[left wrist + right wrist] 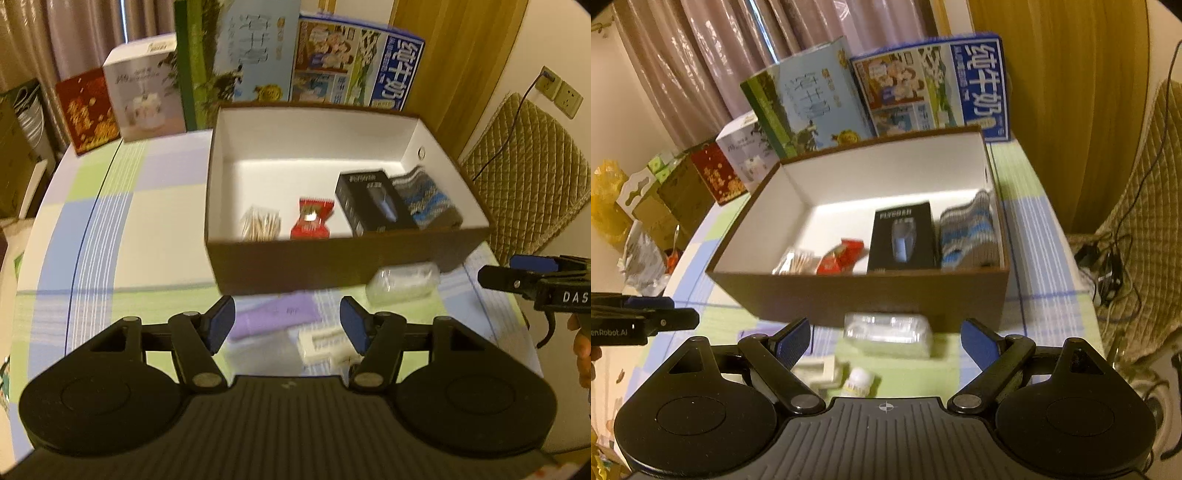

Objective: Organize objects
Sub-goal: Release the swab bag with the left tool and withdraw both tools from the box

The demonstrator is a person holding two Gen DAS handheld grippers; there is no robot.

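Both grippers, left gripper (287, 325) and right gripper (886, 341), gaped empty; the brown box (871, 295) (half filled) stood beyond a clear packet (888, 330).

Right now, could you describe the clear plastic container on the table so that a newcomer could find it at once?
Start from the big brown box with the white inside. The clear plastic container lies on the checked tablecloth just outside the box's near wall, toward its right end. Unlike the purple packet and small white bottle nearby, it is see-through.
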